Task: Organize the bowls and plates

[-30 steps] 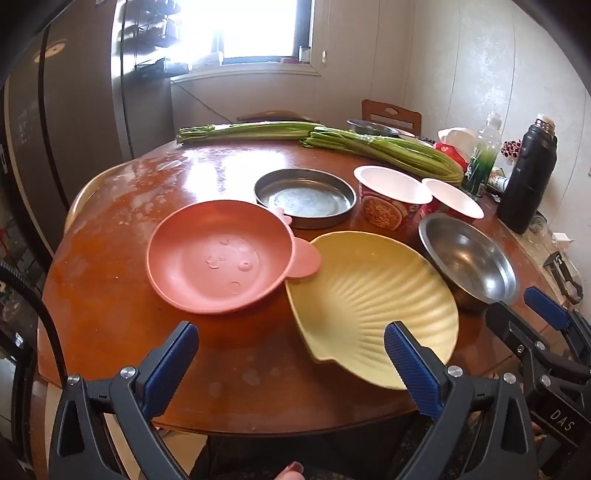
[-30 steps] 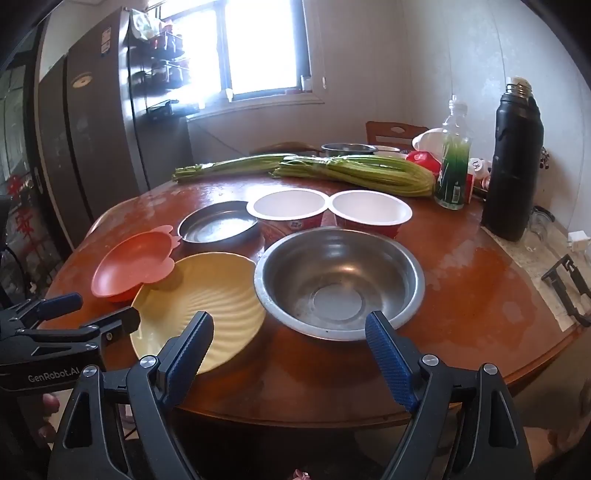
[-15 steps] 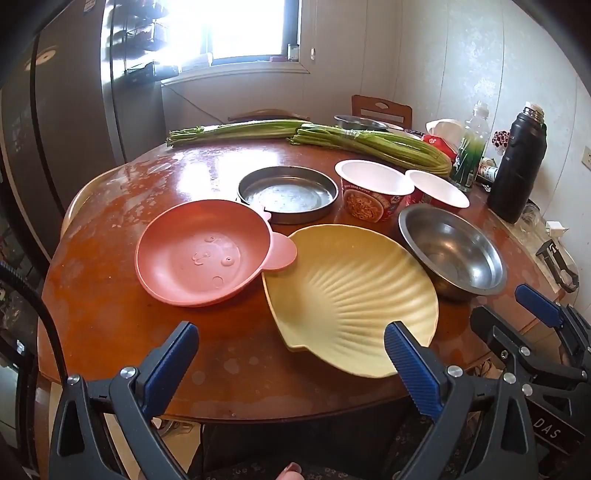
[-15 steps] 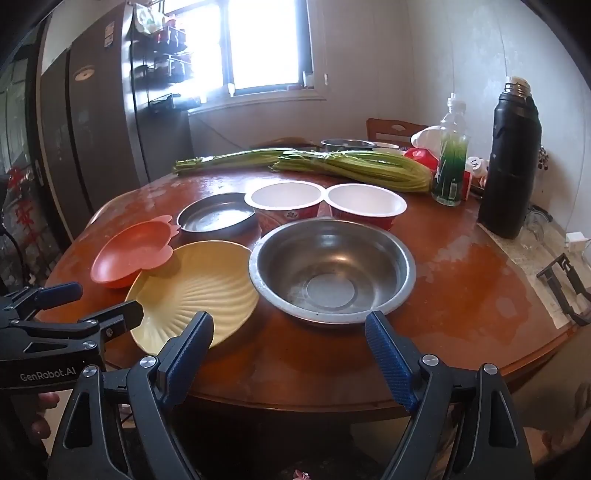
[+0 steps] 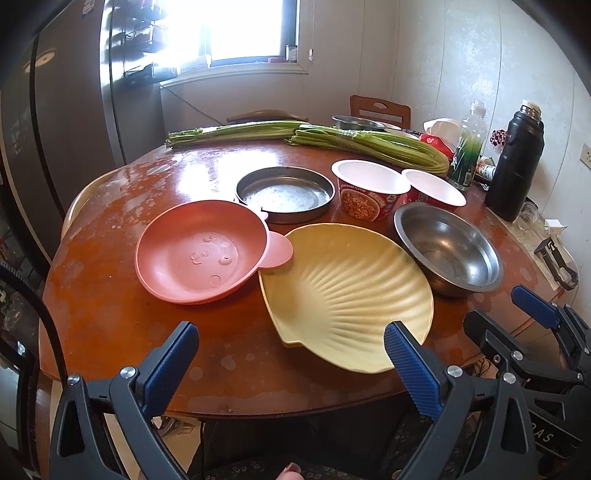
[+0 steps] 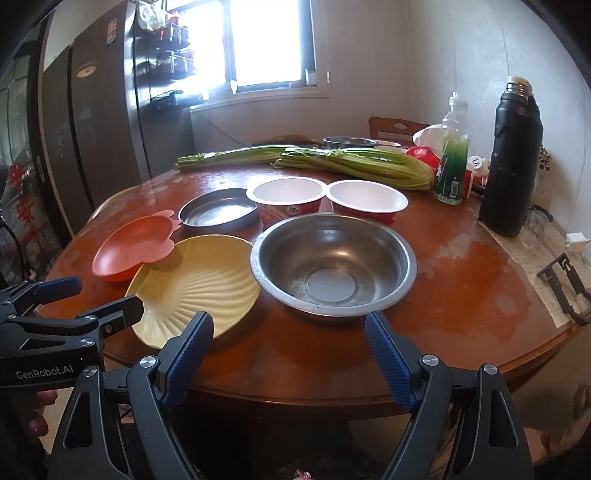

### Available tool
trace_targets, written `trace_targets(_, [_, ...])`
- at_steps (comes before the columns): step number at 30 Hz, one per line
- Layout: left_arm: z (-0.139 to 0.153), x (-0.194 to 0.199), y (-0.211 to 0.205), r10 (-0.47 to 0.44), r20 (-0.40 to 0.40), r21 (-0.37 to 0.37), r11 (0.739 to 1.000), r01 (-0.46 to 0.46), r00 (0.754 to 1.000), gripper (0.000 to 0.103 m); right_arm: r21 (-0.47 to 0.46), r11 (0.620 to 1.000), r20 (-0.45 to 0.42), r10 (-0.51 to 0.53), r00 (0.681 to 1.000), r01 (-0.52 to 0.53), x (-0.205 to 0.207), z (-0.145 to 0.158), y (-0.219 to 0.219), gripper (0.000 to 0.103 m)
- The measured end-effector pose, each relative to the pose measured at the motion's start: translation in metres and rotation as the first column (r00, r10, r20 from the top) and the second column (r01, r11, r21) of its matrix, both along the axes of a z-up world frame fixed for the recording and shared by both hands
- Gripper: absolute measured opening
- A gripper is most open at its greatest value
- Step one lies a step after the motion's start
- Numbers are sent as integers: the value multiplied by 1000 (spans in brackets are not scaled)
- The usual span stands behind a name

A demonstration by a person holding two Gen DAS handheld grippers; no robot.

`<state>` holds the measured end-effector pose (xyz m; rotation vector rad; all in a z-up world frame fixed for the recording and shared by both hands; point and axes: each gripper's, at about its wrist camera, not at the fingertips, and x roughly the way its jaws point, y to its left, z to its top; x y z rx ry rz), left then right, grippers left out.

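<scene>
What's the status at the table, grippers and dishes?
Left gripper open, empty. Right gripper open, facing steel bowl. Yellow shell plate, pink bowl unstacked. Nothing blocking.

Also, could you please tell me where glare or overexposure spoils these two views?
Left wrist view: the window is blown out white, and its glare washes the far table. Right wrist view: the window is likewise overexposed; the steel bowl stays readable.

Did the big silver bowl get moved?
No. The silver bowl sits just in front of the two red cups, beside the yellow shell plate, same as before; only the camera view shifted.
</scene>
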<state>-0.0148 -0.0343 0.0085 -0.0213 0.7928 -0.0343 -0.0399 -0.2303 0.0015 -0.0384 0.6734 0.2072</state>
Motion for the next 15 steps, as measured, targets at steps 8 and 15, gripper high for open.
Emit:
trace_targets(8, [-5, 1, 4, 4, 0, -8, 1000, -4, 1000, 101, 0, 1000, 5, -10, 1000, 10, -1, -1, -2, 85])
trace_targets(15, [-7, 1, 8, 0, -2, -9, 1000, 0, 1000, 101, 1, 1000, 5, -15, 1000, 15, -2, -2, -3, 85])
